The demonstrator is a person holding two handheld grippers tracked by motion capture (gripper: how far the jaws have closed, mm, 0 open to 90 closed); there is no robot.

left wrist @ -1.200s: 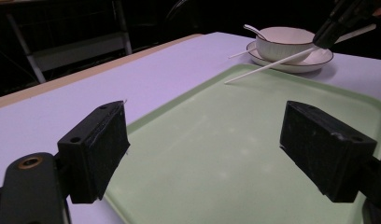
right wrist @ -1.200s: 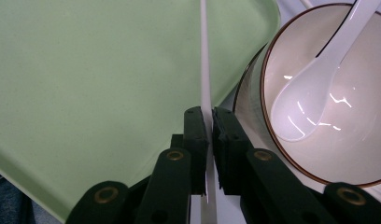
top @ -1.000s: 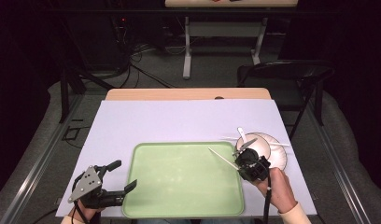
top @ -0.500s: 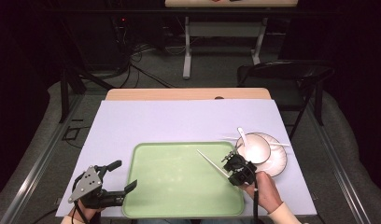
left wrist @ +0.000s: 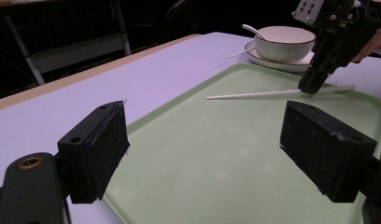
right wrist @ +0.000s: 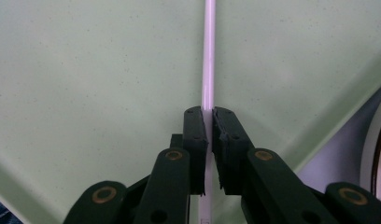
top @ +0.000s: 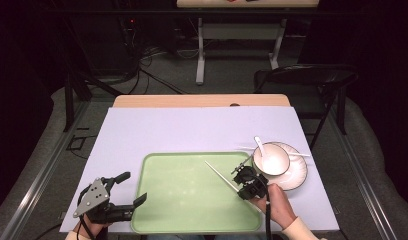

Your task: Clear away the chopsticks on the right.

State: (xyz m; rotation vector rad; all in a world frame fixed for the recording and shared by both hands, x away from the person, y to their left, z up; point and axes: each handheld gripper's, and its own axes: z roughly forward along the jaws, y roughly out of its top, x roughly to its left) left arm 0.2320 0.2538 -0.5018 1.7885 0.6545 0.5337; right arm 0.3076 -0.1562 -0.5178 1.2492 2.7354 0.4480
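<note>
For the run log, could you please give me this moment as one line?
right hand-held gripper: shut on white chopstick over green tray | left hand-held gripper: open at tray edge | bowl on plate

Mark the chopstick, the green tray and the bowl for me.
chopstick [top: 219, 175], high view, mid-shaft.
green tray [top: 167, 200], high view, bare floor.
bowl [left wrist: 284, 49], left gripper view, outer wall.

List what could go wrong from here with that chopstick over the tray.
1. The right gripper pinches the thin white chopstick near one end, so the long free part may swivel or slip out.
2. The bowl with its spoon sits close beside that gripper on a plate; a careless swing might knock them.
3. The open left gripper straddles the green tray edge and might nudge it.
</note>
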